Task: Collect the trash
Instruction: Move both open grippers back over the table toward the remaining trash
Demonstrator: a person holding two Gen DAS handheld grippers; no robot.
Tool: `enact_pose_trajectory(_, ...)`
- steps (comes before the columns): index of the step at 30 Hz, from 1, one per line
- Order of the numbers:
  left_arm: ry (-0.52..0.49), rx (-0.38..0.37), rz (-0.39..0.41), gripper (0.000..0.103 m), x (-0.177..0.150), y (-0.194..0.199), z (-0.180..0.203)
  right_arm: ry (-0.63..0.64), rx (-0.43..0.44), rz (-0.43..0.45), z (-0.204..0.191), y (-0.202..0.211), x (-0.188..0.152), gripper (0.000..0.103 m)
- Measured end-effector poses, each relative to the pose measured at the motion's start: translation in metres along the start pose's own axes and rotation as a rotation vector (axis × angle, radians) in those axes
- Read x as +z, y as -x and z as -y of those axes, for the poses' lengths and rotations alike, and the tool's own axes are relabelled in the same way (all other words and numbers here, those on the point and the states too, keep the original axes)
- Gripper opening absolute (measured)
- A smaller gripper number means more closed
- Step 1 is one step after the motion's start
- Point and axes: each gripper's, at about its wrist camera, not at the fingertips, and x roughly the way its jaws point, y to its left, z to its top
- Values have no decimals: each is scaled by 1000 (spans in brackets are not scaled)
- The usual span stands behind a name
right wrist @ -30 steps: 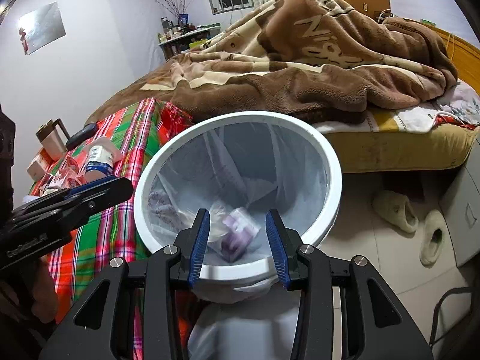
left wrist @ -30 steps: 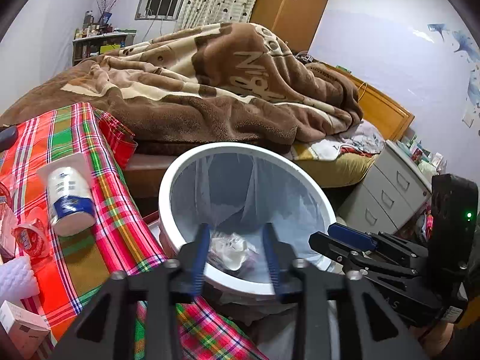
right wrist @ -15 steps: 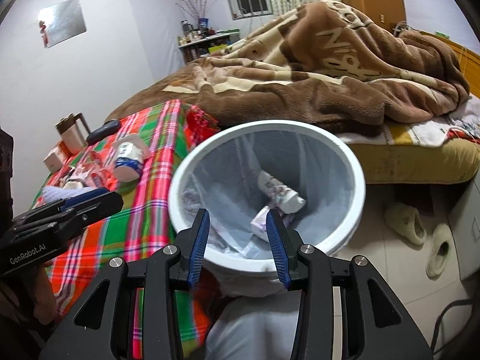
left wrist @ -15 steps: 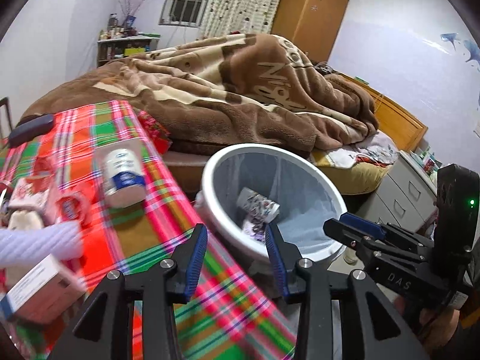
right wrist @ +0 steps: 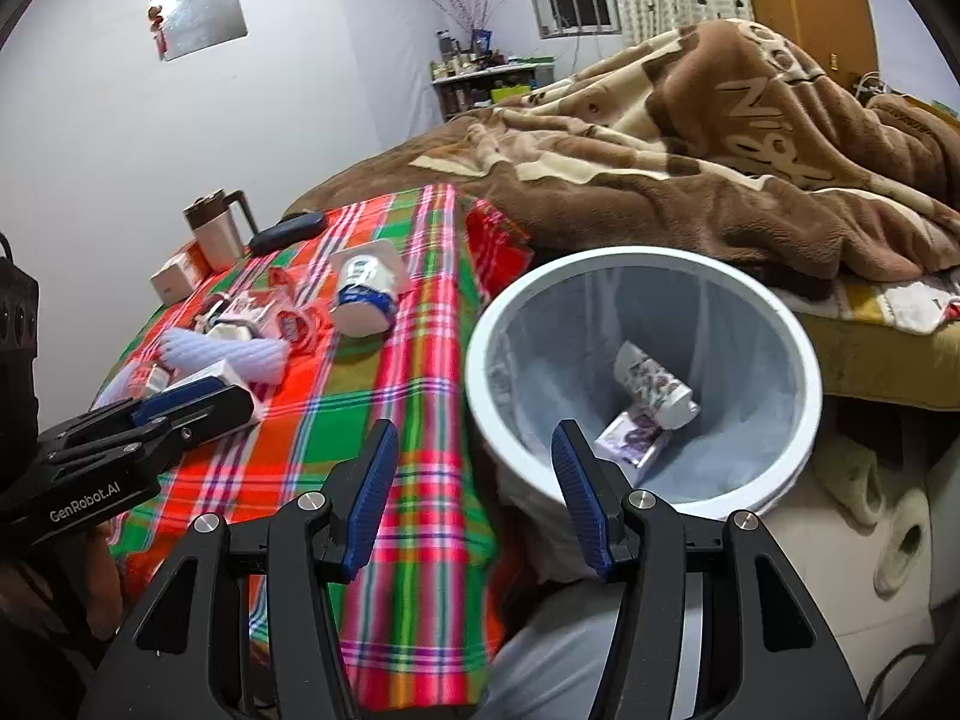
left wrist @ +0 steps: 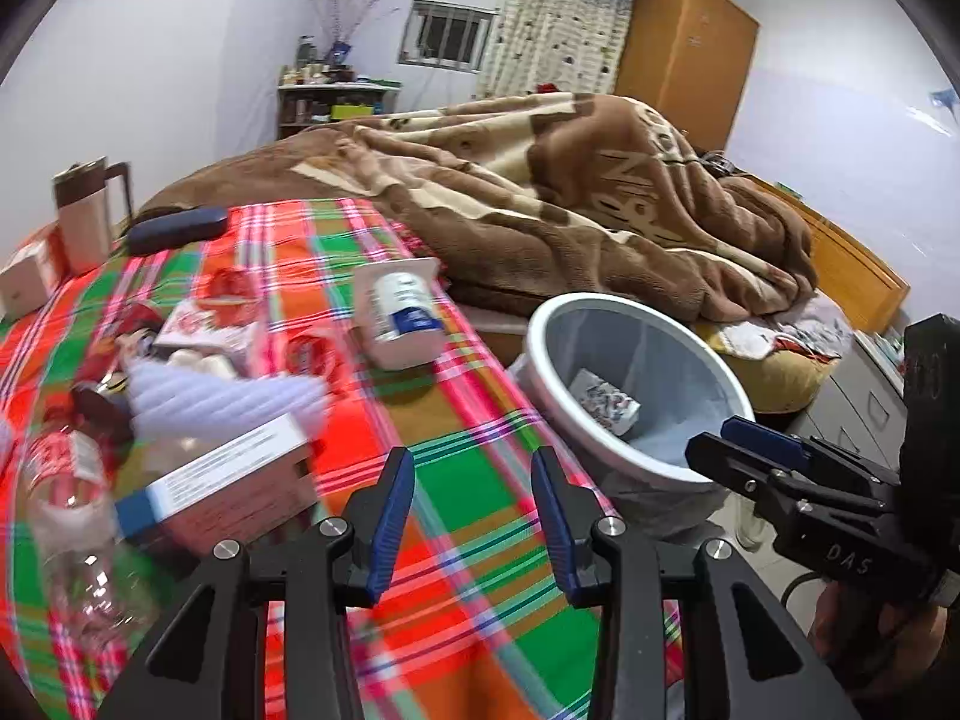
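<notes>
1. Left tool [left wrist: 473, 510]: jaws apart, empty, over the bench's [left wrist: 468, 468] near edge; boxed carton [left wrist: 222, 489] near its left edge, yoghurt cup [left wrist: 399, 315] toward its far edge.
2. Right tool [right wrist: 474, 489]: jaws opening, nothing between them; bin [right wrist: 804, 372] off the bench's right edge holds two pieces.
3. Judged: between drops; next, reach back for a bench item.

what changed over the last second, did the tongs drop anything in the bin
Both tongs swung from over the white bin toward the plaid tablecloth. The patterned cup and small packet that sat near the tongs' tips a second ago now lie in the bin. The left tongs are open and empty; the right tongs are opening, nothing between them. The table litter and the white container stayed put.
</notes>
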Motion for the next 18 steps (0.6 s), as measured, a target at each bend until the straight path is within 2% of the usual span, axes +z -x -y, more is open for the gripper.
enact_pose_trajectory(18,145,213,63,40,-35,60,-72,85,106,-60,-44,-10,-8,55)
